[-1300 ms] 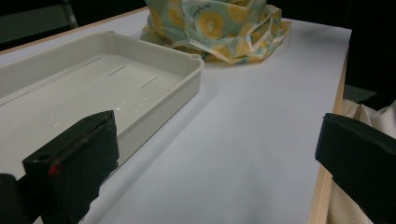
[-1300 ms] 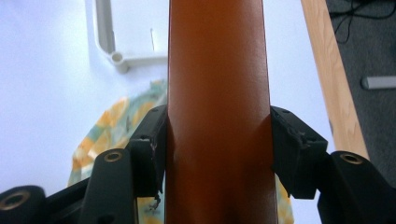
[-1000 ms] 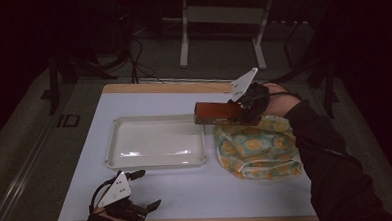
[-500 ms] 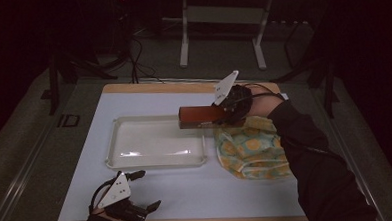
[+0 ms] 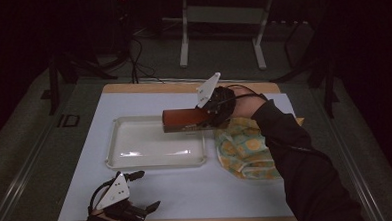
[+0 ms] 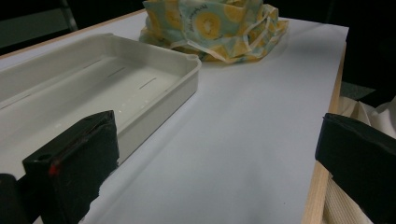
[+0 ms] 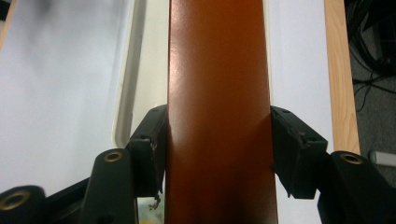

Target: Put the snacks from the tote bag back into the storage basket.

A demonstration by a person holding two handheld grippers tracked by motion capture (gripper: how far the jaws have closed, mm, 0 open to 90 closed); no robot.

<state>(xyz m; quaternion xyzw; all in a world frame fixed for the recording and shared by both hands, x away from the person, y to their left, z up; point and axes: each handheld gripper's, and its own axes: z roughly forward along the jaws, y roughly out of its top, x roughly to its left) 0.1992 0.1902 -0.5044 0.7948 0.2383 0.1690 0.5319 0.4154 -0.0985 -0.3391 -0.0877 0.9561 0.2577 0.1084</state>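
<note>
Nearest us, the left gripper [image 5: 137,194] rests at the table's [image 5: 197,195] front edge, jaws apart and empty. Beyond it lies the white tray [image 5: 136,160] — beside it, a patterned cloth [image 5: 246,151]. The right gripper [image 5: 207,119] is clamped on a brown block [image 5: 184,119], long axis pointing leftward from the hand, over the tray's far right corner — apparently lifted clear, though height is hard to judge.
</note>
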